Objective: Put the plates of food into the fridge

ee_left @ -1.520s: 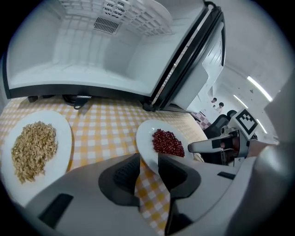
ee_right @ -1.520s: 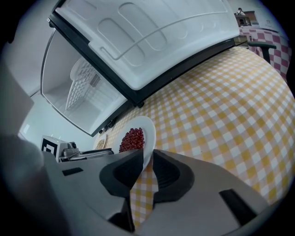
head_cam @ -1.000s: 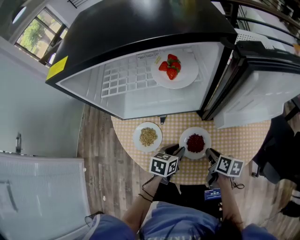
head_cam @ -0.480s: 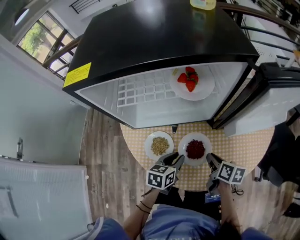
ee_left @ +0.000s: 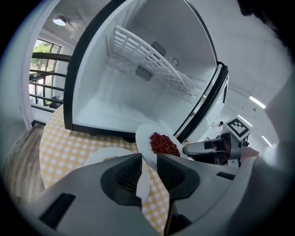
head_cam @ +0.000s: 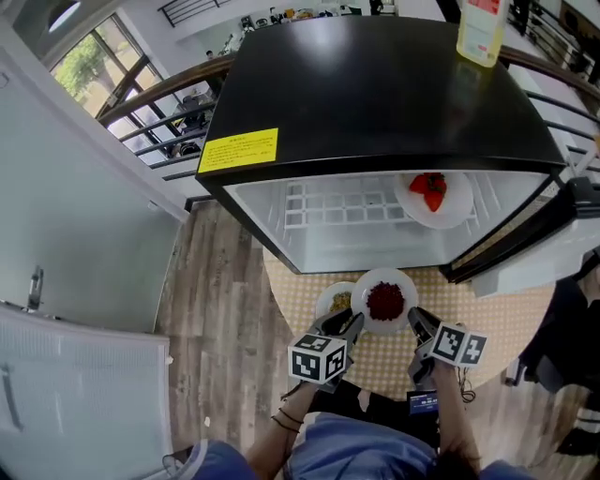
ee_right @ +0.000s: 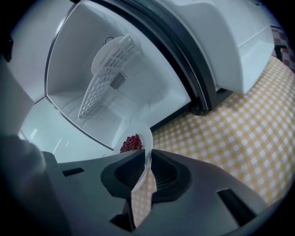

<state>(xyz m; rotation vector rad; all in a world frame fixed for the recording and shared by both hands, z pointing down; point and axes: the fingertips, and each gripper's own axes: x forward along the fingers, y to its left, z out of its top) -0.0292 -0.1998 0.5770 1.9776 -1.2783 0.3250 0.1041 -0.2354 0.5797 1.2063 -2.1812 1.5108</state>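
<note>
a: grip status?
b: left gripper (ee_left: 148,162) & right gripper (ee_right: 148,161) both clenched on opposite rims of the plate of red beans (head_cam: 384,300). it's held up at frame's lower centre, before the open fridge (head_cam: 375,94).
a: risk?
b: plate looks tilted, so uneven hands could spill beans, or bump the strawberry plate (head_cam: 433,199) inside.

Round counter (head_cam: 497,314) in a yellow checked cloth, standing on the grey wood-plank floor (head_cam: 220,281). On the cloth sits the black fridge (head_cam: 375,84), door swung wide, and just in front of it a white plate of grains (head_cam: 335,302), only its left part showing. Inside, the white wire shelf (head_cam: 337,202) carries a plate of strawberries (head_cam: 433,197) at its right end. On the fridge's top, a yellowish bottle (head_cam: 483,28) stands upright.
</note>
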